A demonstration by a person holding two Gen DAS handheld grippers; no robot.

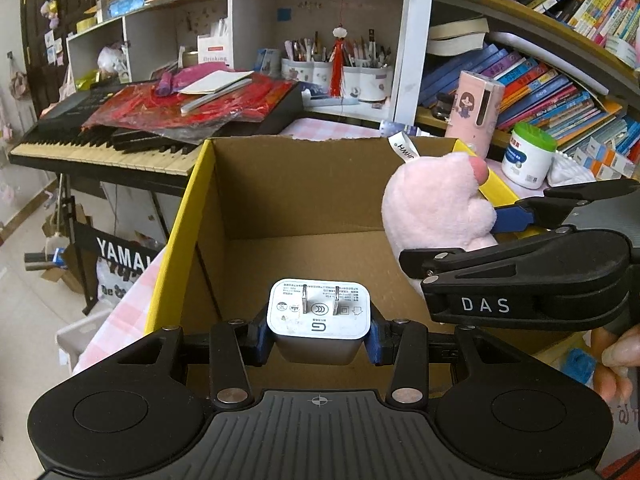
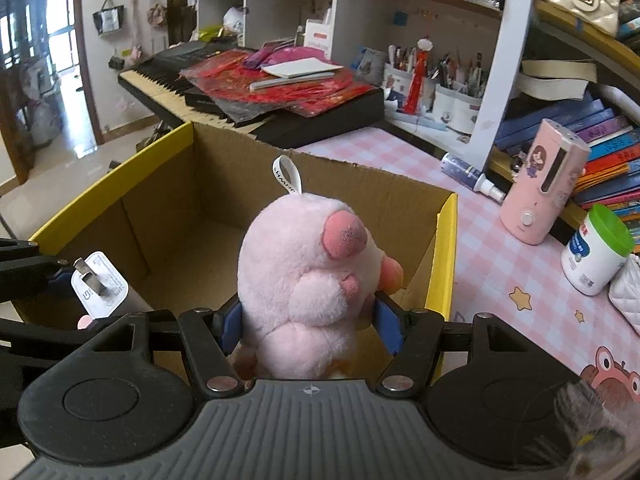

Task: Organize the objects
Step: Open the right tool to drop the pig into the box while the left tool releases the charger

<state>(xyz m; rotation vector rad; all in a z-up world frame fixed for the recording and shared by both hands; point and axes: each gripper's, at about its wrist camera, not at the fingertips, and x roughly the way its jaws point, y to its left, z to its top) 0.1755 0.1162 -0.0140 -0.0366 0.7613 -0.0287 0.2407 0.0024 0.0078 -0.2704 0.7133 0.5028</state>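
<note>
My left gripper (image 1: pixel 318 338) is shut on a white plug-in charger (image 1: pixel 318 314), prongs facing up, held over the near part of an open cardboard box (image 1: pixel 304 184) with yellow rim flaps. My right gripper (image 2: pixel 310 330) is shut on a pink plush pig (image 2: pixel 308 272) with a white loop tag, held over the box's near right side. The pig (image 1: pixel 432 204) and right gripper also show at the right of the left wrist view. The charger (image 2: pixel 100 284) shows at the left of the right wrist view. The box (image 2: pixel 160 200) floor looks bare.
The box stands on a pink checked tablecloth (image 2: pixel 500 264). A pink device (image 2: pixel 544 184), a green-lidded white jar (image 2: pixel 598 254) and a spray bottle (image 2: pixel 472 176) stand to the right. A keyboard piano (image 1: pixel 120 136) with red papers lies behind; shelves with books (image 1: pixel 560 92) and pen cups.
</note>
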